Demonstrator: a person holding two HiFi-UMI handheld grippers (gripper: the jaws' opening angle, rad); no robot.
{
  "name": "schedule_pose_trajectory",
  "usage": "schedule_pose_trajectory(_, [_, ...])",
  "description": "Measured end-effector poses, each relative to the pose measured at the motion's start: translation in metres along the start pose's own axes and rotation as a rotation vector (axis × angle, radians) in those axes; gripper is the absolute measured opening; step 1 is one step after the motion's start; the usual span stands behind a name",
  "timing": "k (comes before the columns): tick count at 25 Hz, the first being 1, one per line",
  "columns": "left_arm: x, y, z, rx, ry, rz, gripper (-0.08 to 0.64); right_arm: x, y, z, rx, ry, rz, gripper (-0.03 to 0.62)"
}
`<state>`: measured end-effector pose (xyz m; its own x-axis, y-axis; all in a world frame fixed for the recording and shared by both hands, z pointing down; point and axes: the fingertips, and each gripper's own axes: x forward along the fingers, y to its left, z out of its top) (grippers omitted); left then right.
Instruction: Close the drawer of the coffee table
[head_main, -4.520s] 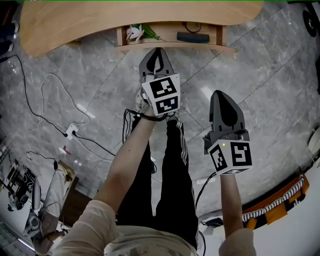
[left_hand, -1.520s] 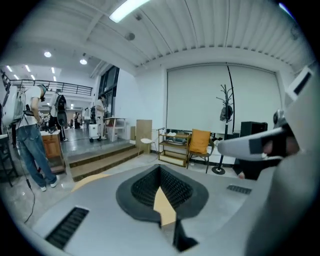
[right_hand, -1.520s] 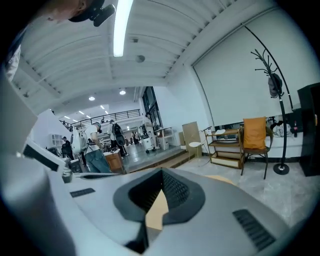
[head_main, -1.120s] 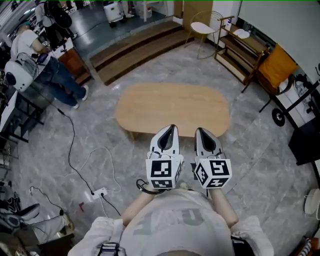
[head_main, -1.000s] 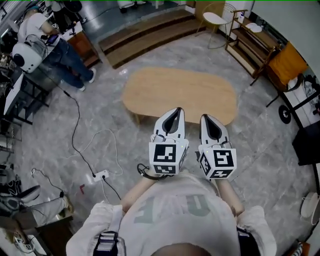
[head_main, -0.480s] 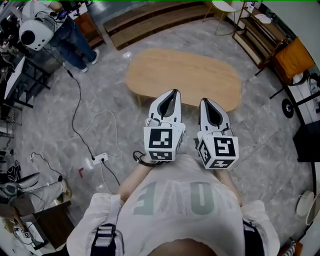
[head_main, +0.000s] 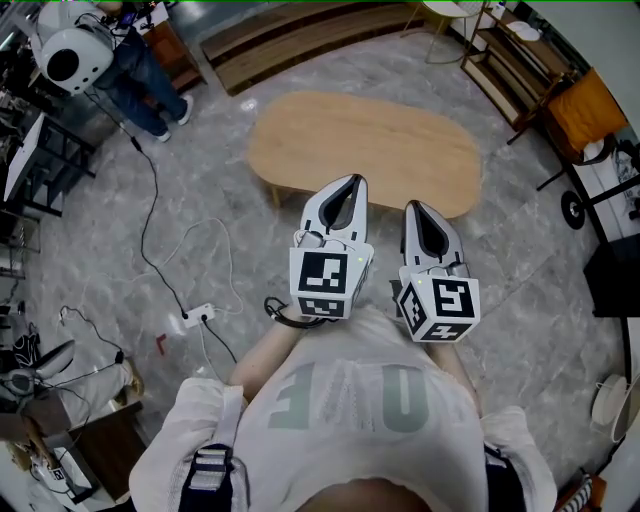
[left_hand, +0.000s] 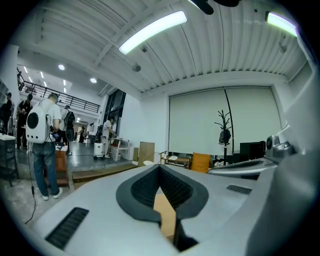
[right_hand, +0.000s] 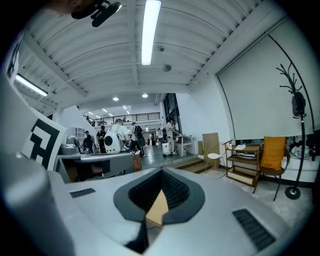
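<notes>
The oval wooden coffee table (head_main: 365, 150) stands on the grey marble floor ahead of me, seen from above; only its top shows and the drawer is hidden under it. My left gripper (head_main: 350, 183) and right gripper (head_main: 415, 208) are held side by side close to my chest, pointing toward the table's near edge and well short of it. Both are shut with nothing between the jaws. In the left gripper view the left gripper (left_hand: 161, 168) shows closed tips with a sliver of the table top (left_hand: 166, 216) behind them. The right gripper (right_hand: 161, 173) looks the same in its own view.
A cable and a white power strip (head_main: 197, 315) lie on the floor to my left. A person with a white backpack (head_main: 70, 55) stands at the far left by desks. Wooden steps (head_main: 300, 30) run behind the table. A shelf and an orange chair (head_main: 585, 115) stand at the right.
Several seconds ago I stood at the table with its drawer open and the left gripper near it. Now I stand back, the drawer front is out of sight, and both grippers are drawn in together.
</notes>
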<state>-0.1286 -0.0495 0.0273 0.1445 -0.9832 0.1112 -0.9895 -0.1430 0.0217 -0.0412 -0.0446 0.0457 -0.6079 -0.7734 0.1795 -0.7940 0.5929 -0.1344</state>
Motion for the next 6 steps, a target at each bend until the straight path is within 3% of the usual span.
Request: schedule_pose_trajectory(6, [0.0006,0.0042,-0.0032,0.019,0.004,-0.016,0.009,0.0006,0.0054,-0.0054,-0.013,0.012,0.004,0.006])
